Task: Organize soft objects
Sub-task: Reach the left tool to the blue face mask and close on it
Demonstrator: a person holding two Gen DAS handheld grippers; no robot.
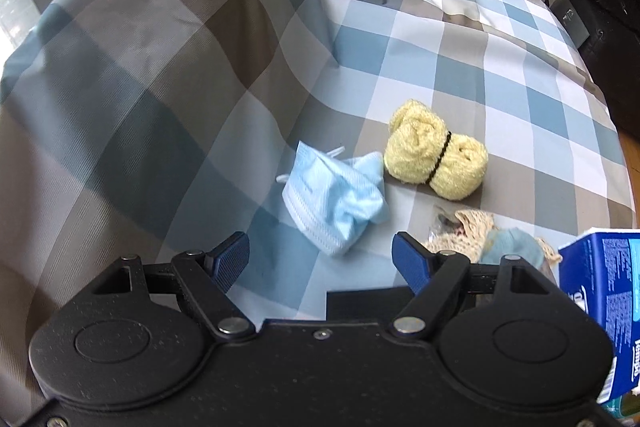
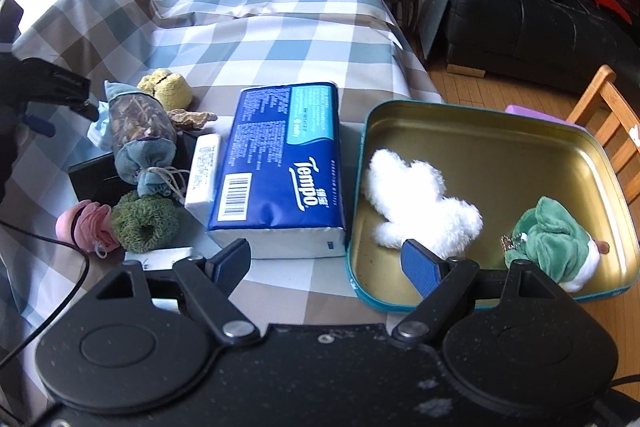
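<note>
In the left wrist view my left gripper [image 1: 322,251] stands open just short of a crumpled blue face mask [image 1: 334,193], with nothing between its fingers. Behind the mask lies a yellow towel roll [image 1: 434,155] tied with a black band. In the right wrist view my right gripper [image 2: 326,259] is open and empty, hovering between a blue Tempo tissue pack [image 2: 280,163] and a gold tin tray [image 2: 500,147]. The tray holds a white plush toy [image 2: 416,203] and a green plush toy [image 2: 554,239]. The left gripper's dark body [image 2: 44,87] shows at the left edge.
Left of the tissue pack lie a camouflage pouch [image 2: 142,131], a green scrunchie [image 2: 144,221], a pink soft item [image 2: 86,223], a small white pack [image 2: 204,171] and a black box [image 2: 94,175]. Checked cloth [image 1: 440,39] covers the surface. A wooden chair [image 2: 612,111] stands right.
</note>
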